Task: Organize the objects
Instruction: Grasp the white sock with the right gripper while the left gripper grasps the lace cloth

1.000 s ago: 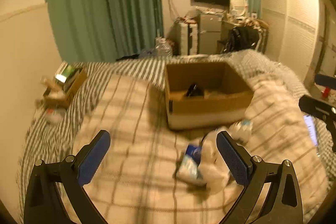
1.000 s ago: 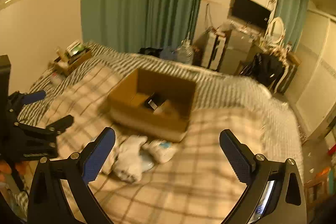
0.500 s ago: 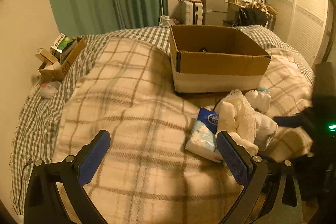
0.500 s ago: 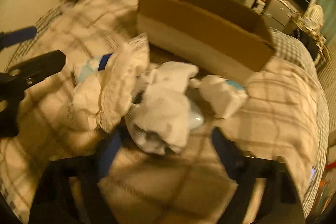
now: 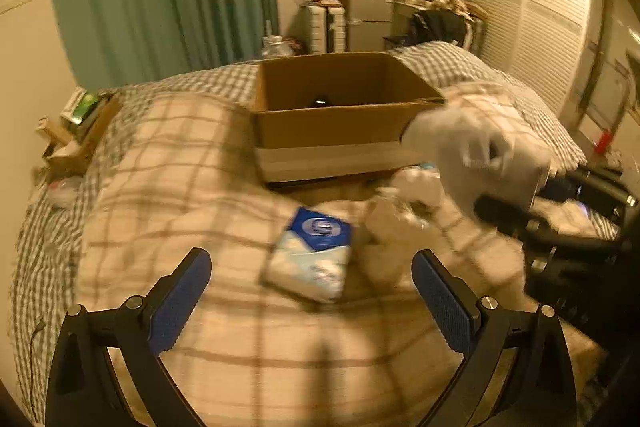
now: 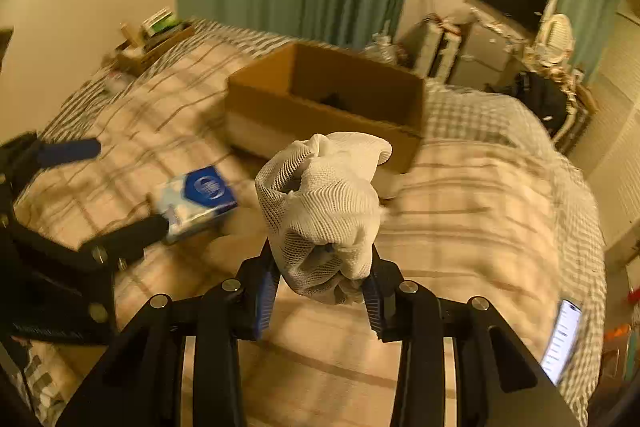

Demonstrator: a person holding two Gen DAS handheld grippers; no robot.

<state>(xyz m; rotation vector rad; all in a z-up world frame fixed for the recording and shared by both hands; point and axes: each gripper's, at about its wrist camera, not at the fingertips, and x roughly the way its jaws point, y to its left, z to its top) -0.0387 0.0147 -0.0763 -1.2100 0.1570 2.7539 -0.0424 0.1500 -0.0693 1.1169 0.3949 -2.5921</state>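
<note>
both blue pads of the right gripper (image 6: pixel 320 291) have just closed and now pinch a bunched white mesh cloth (image 6: pixel 324 203), lifted clear of the bed (image 6: pixel 460 227). left gripper (image 5: pixel 312 291) fingers stand wide apart with nothing between them, above the plaid blanket. just beyond them lies a blue-and-white tissue pack (image 5: pixel 312 255), near the middle of the bed, with the cardboard box (image 5: pixel 332 127) behind it toward the far edge.

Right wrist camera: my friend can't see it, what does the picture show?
The right gripper is shut on a bunched white mesh cloth, lifted above a plaid bed cover. Behind sits an open cardboard box; a blue-and-white tissue pack lies to the left.
</note>
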